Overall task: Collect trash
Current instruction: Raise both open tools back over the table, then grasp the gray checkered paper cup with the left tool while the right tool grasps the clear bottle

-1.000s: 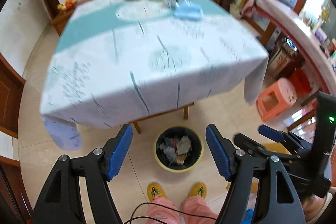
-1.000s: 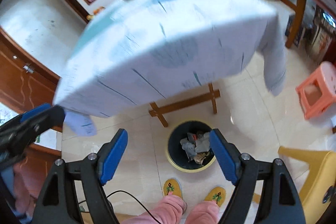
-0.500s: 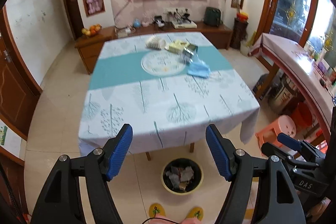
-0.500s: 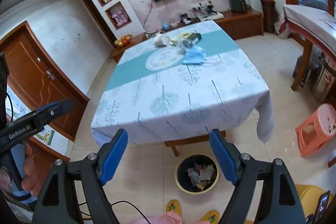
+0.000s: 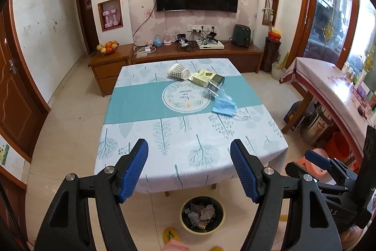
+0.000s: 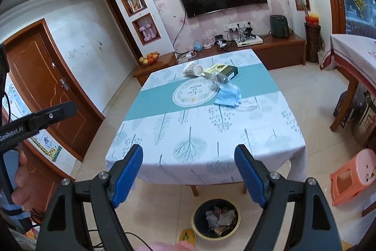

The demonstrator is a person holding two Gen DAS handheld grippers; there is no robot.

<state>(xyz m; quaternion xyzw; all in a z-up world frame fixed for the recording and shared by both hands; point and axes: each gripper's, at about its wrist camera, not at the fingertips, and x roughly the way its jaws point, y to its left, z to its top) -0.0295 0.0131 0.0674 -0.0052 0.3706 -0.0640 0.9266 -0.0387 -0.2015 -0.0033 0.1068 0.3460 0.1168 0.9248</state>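
Trash lies at the far side of the table (image 5: pixel 164 140): a tipped paper cup (image 5: pixel 178 71), a yellow-green box (image 5: pixel 202 77), a dark pack with clear wrap (image 5: pixel 215 84) and a blue face mask (image 5: pixel 224 106). The right wrist view shows the same cup (image 6: pixel 193 69), box (image 6: pixel 217 69) and mask (image 6: pixel 227 97). A black bin (image 5: pixel 202 216) holding crumpled scraps stands on the floor under the table's near edge. My left gripper (image 5: pixel 189 168) hangs open and empty above the near edge. My right gripper (image 6: pixel 189 173) is open and empty too, level with it.
A pink plastic stool (image 6: pixel 352 177) stands on the floor to the right, with a second covered table (image 5: pixel 329 81) beyond it. A wooden door (image 6: pixel 47 91) is on the left. A TV cabinet (image 5: pixel 197 54) lines the far wall. A person's slippered feet (image 5: pixel 171 234) are beside the bin.
Both grippers rose and tilted up, so the view went from the bin and table edge to the whole tabletop and far wall. Their jaws kept the same width.
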